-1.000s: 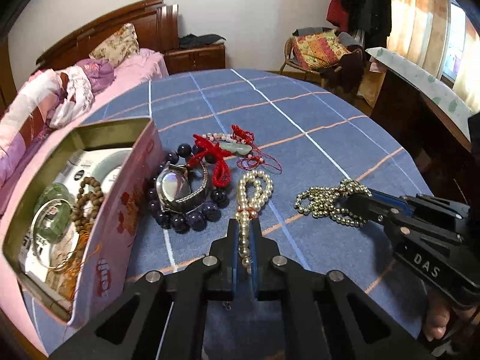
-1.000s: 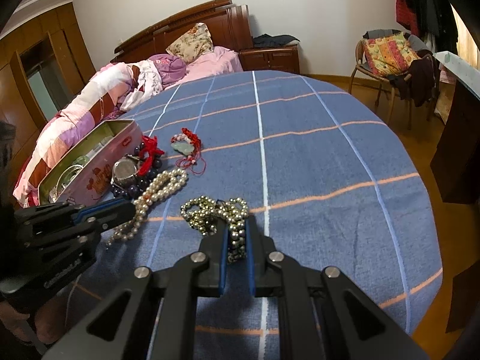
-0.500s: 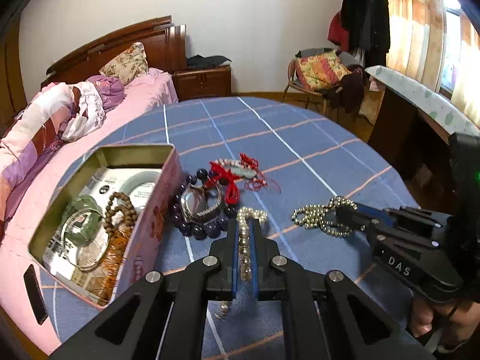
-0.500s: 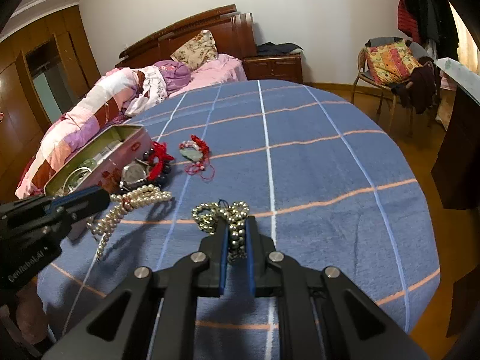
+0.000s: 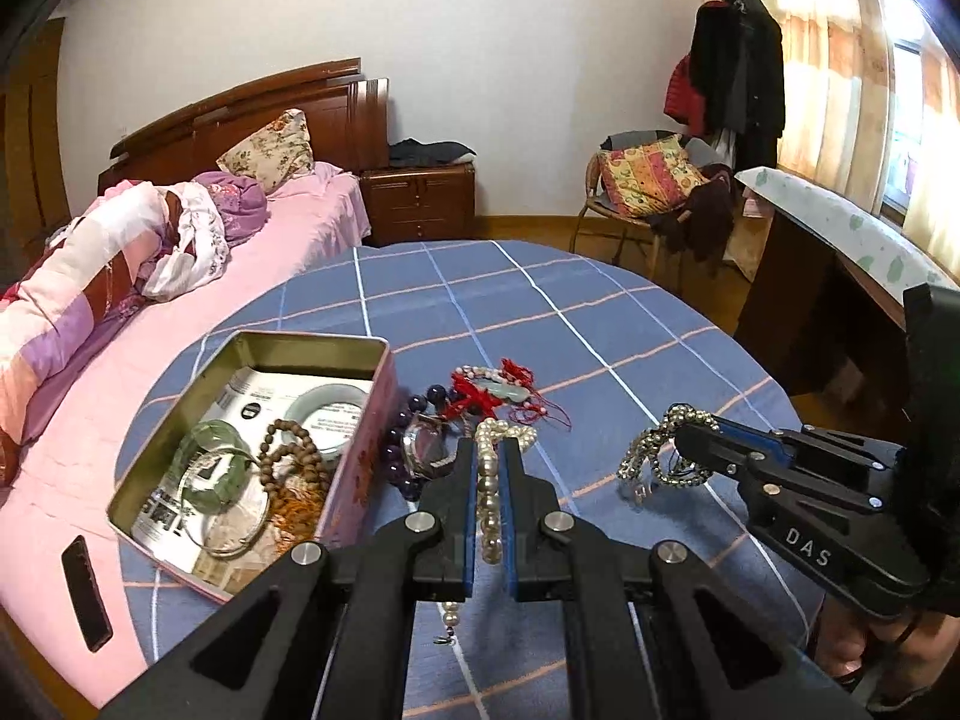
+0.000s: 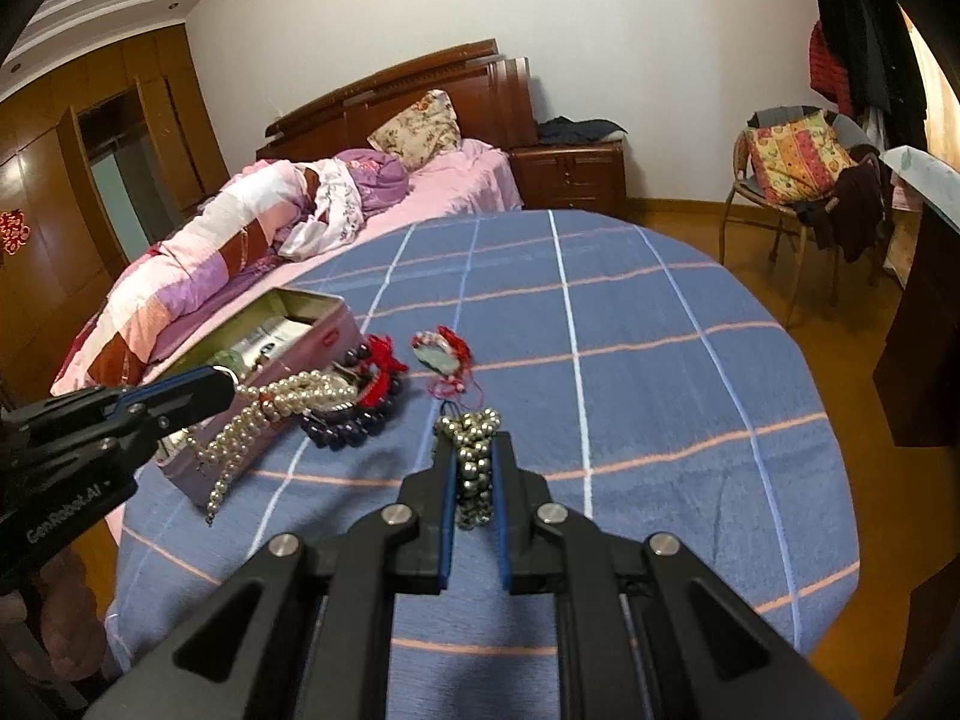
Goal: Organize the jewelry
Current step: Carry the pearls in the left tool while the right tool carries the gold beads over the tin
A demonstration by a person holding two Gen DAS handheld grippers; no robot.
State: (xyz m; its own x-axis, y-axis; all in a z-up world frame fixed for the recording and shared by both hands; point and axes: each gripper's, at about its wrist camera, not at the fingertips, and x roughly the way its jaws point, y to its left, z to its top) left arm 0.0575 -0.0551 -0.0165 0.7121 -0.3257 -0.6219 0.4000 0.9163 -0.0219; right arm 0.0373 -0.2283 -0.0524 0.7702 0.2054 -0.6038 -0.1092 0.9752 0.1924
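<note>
My left gripper (image 5: 487, 450) is shut on a white pearl necklace (image 5: 489, 498), which hangs off the table beside the pink tin (image 5: 354, 480); the same pearl necklace (image 6: 264, 420) dangles from the left gripper (image 6: 231, 387) in the right wrist view. My right gripper (image 6: 471, 441) is shut on a bunch of metallic silver beads (image 6: 471, 480), lifted above the cloth; those silver beads (image 5: 651, 456) hang from the right gripper (image 5: 681, 432) in the left wrist view. The open tin holds a green bangle (image 5: 210, 468), a wooden bead string (image 5: 294, 456) and a silver bangle.
Beside the tin lie a purple bead bracelet (image 5: 399, 462), a watch (image 5: 423, 447), a red cord piece (image 5: 474, 399) and a jade pendant on red string (image 6: 441, 357). The round table wears a blue checked cloth (image 6: 660, 360). A bed, a chair and a desk stand around.
Both grippers have risen, lifting the pearl necklace and the silver beads off the cloth. The pearl necklace now hangs nearer the tin.
</note>
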